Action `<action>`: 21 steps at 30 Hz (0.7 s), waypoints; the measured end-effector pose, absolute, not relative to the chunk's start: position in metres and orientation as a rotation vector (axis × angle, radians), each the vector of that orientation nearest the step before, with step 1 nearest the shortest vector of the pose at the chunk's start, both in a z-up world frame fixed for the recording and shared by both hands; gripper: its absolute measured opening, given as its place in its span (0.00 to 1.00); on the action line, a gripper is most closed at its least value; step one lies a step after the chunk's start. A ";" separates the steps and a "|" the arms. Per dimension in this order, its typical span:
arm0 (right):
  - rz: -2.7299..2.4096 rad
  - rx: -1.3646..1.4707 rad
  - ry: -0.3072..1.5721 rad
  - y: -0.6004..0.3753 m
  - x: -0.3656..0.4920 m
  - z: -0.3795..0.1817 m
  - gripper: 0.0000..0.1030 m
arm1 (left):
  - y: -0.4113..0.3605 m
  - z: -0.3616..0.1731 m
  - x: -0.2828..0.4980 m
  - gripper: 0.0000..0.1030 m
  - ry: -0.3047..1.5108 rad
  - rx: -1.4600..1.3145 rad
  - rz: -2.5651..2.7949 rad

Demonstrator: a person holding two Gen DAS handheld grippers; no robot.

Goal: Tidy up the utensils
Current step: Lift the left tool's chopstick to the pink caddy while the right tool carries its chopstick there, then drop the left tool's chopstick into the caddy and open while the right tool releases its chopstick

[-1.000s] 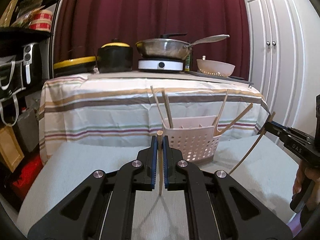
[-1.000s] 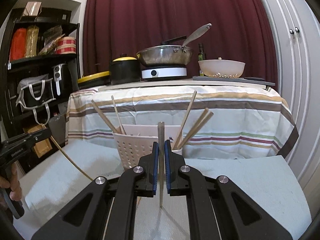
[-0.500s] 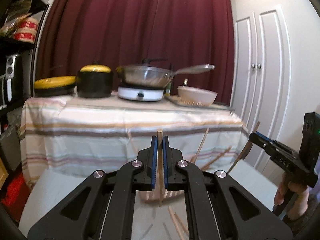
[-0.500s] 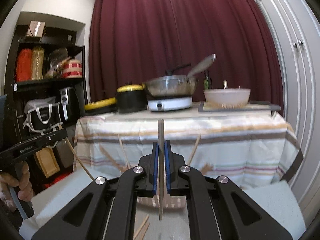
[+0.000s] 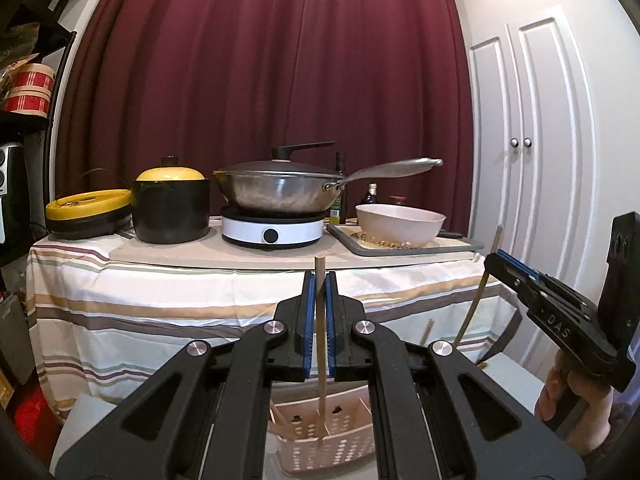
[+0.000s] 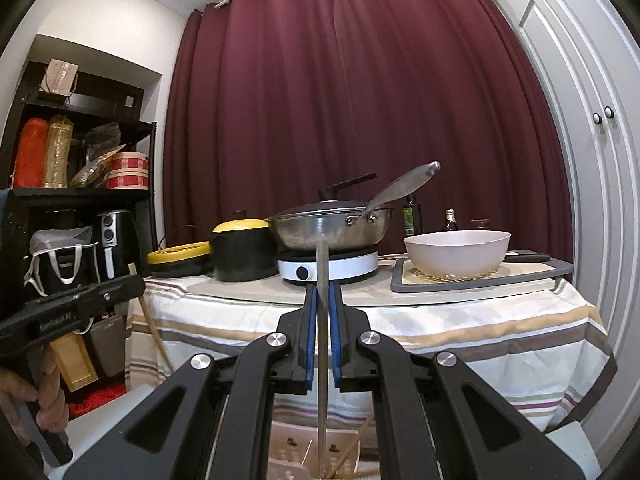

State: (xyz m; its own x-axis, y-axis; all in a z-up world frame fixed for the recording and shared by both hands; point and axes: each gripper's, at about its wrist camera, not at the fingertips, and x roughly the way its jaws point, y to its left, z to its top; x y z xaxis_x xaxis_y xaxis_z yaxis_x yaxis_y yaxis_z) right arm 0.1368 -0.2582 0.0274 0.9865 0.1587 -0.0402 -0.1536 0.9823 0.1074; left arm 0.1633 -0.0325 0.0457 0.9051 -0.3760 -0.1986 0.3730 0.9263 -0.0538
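My left gripper (image 5: 319, 280) is shut on a wooden chopstick (image 5: 321, 344) held upright, its lower end inside the pink perforated utensil basket (image 5: 328, 440) below. My right gripper (image 6: 322, 292) is shut on another wooden chopstick (image 6: 322, 344), also upright, its tip over the same basket (image 6: 288, 456). The right gripper (image 5: 516, 276) also shows at the right of the left wrist view with its chopstick (image 5: 476, 296). The left gripper (image 6: 120, 292) shows at the left of the right wrist view. Other chopsticks lean in the basket.
Behind stands a table with a striped cloth (image 5: 160, 300) bearing a yellow-lidded black pot (image 5: 170, 208), a steel wok (image 5: 280, 192) on a white cooker (image 5: 272, 232), and a pink bowl (image 5: 400, 224) on a grey tray. Black shelves (image 6: 72, 208) stand left, white cupboard doors (image 5: 532, 160) right.
Both grippers rose and moved forward over the basket, each keeping its chopstick. The basket dropped from mid-view to the bottom edge, and the chopstick ends now reach into it.
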 end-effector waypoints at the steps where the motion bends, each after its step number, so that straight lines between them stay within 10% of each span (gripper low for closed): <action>1: 0.155 0.106 0.051 -0.258 0.143 0.025 0.07 | -0.033 0.044 0.166 0.05 0.209 -0.015 -0.385; 21: 0.123 0.077 0.115 -0.252 0.190 -0.014 0.07 | -0.051 0.051 0.195 0.05 0.162 -0.007 -0.395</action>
State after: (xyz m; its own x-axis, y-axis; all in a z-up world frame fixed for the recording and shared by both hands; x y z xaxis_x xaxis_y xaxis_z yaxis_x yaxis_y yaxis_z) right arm 0.1896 -0.2521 -0.0138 0.9859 0.1266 -0.1094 -0.1178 0.9895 0.0833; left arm 0.1947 -0.0505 0.0513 0.9104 -0.3834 -0.1552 0.3822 0.9233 -0.0387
